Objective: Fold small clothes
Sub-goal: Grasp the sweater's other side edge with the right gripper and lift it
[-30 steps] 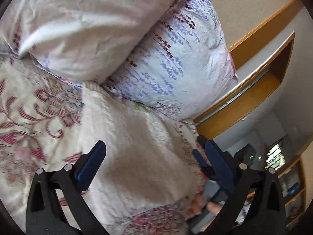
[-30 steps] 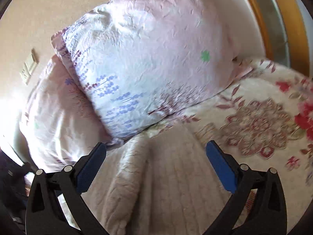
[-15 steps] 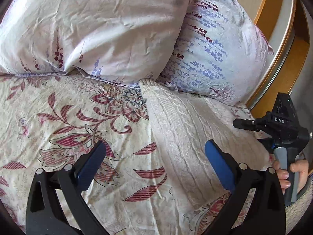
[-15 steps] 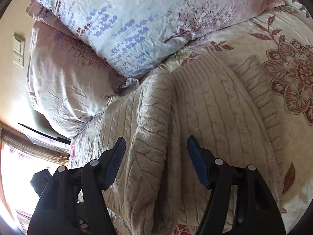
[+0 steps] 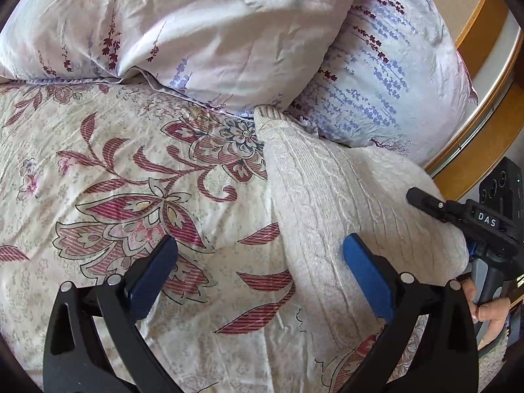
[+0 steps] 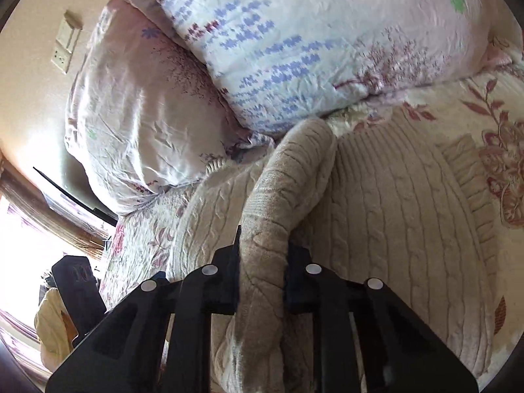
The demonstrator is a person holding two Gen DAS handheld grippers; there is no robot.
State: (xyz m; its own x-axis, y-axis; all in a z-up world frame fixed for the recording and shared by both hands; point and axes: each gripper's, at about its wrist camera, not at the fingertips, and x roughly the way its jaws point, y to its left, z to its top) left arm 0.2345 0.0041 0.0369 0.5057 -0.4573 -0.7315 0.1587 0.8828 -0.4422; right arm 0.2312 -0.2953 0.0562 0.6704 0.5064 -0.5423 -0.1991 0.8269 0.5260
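Observation:
A cream cable-knit sweater [image 5: 330, 196] lies on the floral bedspread [image 5: 131, 177], its cuff tucked against the pillows. My left gripper [image 5: 258, 275] is open and empty, hovering over the sweater's left edge. In the right wrist view my right gripper [image 6: 263, 278] is shut on a raised fold of the sweater [image 6: 275, 203], a sleeve-like ridge that runs up toward the pillows. The rest of the sweater [image 6: 399, 209] lies flat to the right of it. The right gripper's body [image 5: 471, 226] also shows at the right edge of the left wrist view.
Two floral pillows [image 5: 203, 29] [image 5: 393, 75] lean at the head of the bed. A wooden headboard ledge [image 5: 481, 137] runs at the right. In the right wrist view a wall switch plate [image 6: 65, 46] and a bright window [image 6: 19, 229] are at the left.
My right gripper has closed on the raised fold of the sweater, where it was open before. The left gripper has stayed open and shifted a little over the bedspread.

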